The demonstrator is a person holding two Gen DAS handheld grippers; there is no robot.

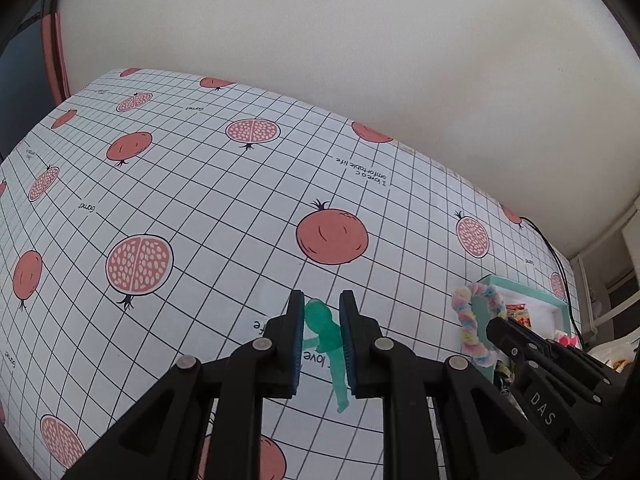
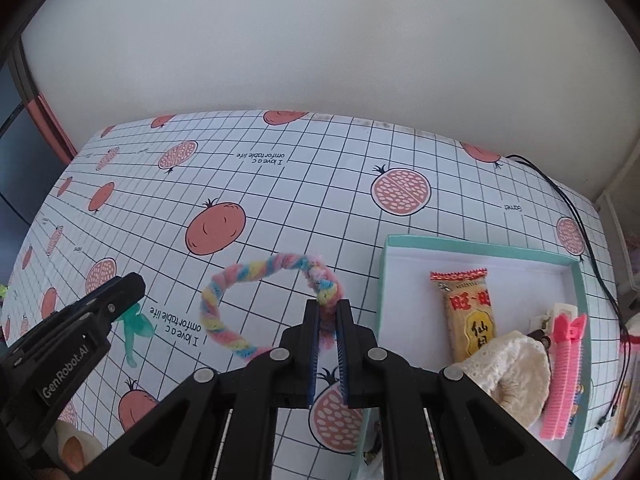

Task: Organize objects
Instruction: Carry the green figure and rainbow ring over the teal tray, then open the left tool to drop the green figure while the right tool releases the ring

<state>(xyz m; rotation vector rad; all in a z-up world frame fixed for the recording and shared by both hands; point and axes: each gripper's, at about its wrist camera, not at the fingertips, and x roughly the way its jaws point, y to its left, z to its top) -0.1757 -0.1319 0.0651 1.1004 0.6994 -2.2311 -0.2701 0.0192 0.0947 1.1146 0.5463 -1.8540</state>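
Observation:
A translucent green toy figure (image 1: pixel 326 332) sits between the pads of my left gripper (image 1: pixel 321 300), which is shut on its head and torso; its legs trail back toward the camera. In the right wrist view the figure (image 2: pixel 136 326) dangles under the left gripper (image 2: pixel 134 286). My right gripper (image 2: pixel 328 306) is shut on a fuzzy pastel twisted ring (image 2: pixel 256 268), gripping its near right side. The ring (image 1: pixel 466 320) stands upright left of the box, at the tip of the right gripper (image 1: pixel 496 326).
A teal-rimmed white box (image 2: pixel 480 246) lies right of the ring, holding a snack packet (image 2: pixel 470 316), a cream lace piece (image 2: pixel 516 368) and a pink comb clip (image 2: pixel 564 372). A black cable (image 2: pixel 580 232) runs along the table's right edge. The pomegranate-print tablecloth (image 1: pixel 200 184) ends at a wall.

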